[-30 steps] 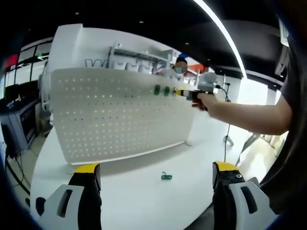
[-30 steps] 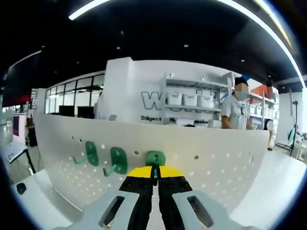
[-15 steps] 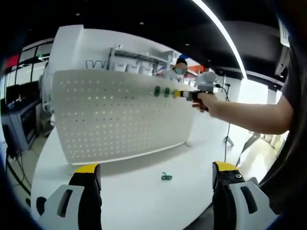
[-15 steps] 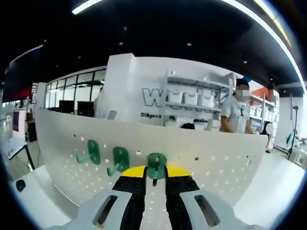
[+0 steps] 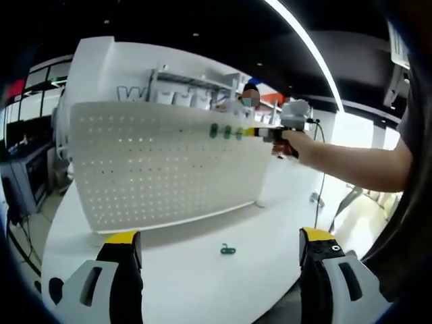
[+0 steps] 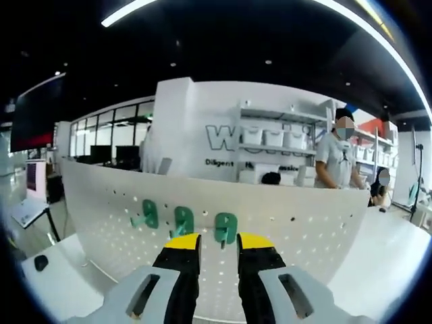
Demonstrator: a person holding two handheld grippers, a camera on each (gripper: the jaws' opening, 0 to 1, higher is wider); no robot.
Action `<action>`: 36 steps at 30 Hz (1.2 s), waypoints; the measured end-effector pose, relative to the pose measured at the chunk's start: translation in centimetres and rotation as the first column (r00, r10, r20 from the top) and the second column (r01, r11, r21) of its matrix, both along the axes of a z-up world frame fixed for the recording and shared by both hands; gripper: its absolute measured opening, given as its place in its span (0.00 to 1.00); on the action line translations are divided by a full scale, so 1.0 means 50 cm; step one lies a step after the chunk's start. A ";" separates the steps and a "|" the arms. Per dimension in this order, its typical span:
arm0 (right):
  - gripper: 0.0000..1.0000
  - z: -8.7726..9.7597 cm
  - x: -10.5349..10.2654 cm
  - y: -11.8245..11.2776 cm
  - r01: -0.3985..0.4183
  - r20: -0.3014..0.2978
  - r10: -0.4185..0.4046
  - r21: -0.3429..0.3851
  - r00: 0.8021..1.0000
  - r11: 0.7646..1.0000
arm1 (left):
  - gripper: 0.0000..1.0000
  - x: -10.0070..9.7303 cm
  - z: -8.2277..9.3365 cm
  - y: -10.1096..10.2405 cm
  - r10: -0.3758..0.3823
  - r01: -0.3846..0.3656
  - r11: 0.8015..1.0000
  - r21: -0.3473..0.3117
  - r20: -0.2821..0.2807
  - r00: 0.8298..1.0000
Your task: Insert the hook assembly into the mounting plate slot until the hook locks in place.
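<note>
We see the table (image 5: 202,283) bare ahead of the left hand-held gripper (image 5: 219,253), save one loose green hook (image 5: 228,250); the upright pegboard (image 5: 162,162) (three hooks mounted) blocks passage beyond.

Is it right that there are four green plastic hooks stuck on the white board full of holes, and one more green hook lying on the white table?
Not quite. The right gripper view shows three green plastic hooks on the white board full of holes, not four. The rest holds: the left gripper view shows one more green hook lying on the white table.
</note>
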State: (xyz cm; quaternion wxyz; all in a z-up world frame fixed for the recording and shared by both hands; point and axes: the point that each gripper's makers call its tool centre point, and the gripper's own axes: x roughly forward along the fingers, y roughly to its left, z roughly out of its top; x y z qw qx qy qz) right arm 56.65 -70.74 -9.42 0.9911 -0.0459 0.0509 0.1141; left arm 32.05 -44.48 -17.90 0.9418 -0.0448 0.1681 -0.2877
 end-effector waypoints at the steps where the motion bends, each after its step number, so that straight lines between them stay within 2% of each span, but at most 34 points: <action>1: 0.20 -0.004 -0.008 0.001 -0.002 -0.001 0.002 -0.003 1.000 1.000 | 0.99 -0.001 -0.001 -0.001 -0.001 0.001 1.000 0.000 0.000 1.000; 6: 0.19 -0.036 -0.050 0.007 -0.009 -0.028 0.009 0.008 1.000 1.000 | 0.99 -0.007 -0.008 -0.015 -0.019 0.019 1.000 0.015 -0.009 1.000; 10: 0.19 -0.073 -0.095 0.029 -0.039 -0.067 0.040 0.021 0.997 0.999 | 0.98 -0.014 -0.016 -0.021 -0.022 0.022 0.998 0.058 -0.001 1.000; 17: 0.19 -0.146 -0.177 0.076 -0.090 -0.136 0.093 0.029 0.986 0.996 | 0.99 -0.025 -0.041 -0.045 -0.044 0.046 0.998 0.041 -0.038 0.998; 19: 0.19 -0.176 -0.197 0.089 -0.113 -0.163 0.121 0.058 0.979 0.992 | 0.98 -0.028 -0.051 -0.047 -0.044 0.045 0.998 0.052 -0.031 0.999; 20: 0.19 -0.199 -0.212 0.097 -0.118 -0.195 0.130 0.076 0.972 0.990 | 0.98 -0.029 -0.062 -0.046 -0.041 0.044 0.997 0.067 -0.034 0.999; 23: 0.19 -0.234 -0.247 0.113 -0.144 -0.223 0.152 0.049 0.963 0.988 | 0.98 -0.040 -0.087 -0.047 -0.046 0.050 0.997 0.066 -0.069 0.997; 30: 0.19 -0.284 -0.309 0.131 -0.179 -0.263 0.186 0.051 0.947 0.983 | 0.97 -0.057 -0.124 -0.054 -0.053 0.060 0.996 0.062 -0.113 0.992; 32: 0.19 -0.303 -0.324 0.133 -0.192 -0.281 0.204 0.072 0.938 0.979 | 0.97 -0.058 -0.131 -0.058 -0.056 0.064 0.996 0.062 -0.120 0.991; 36: 0.19 -0.320 -0.359 0.138 -0.220 -0.284 0.233 0.077 0.930 0.972 | 0.97 -0.058 -0.138 -0.068 -0.061 0.069 0.996 0.056 -0.129 0.990</action>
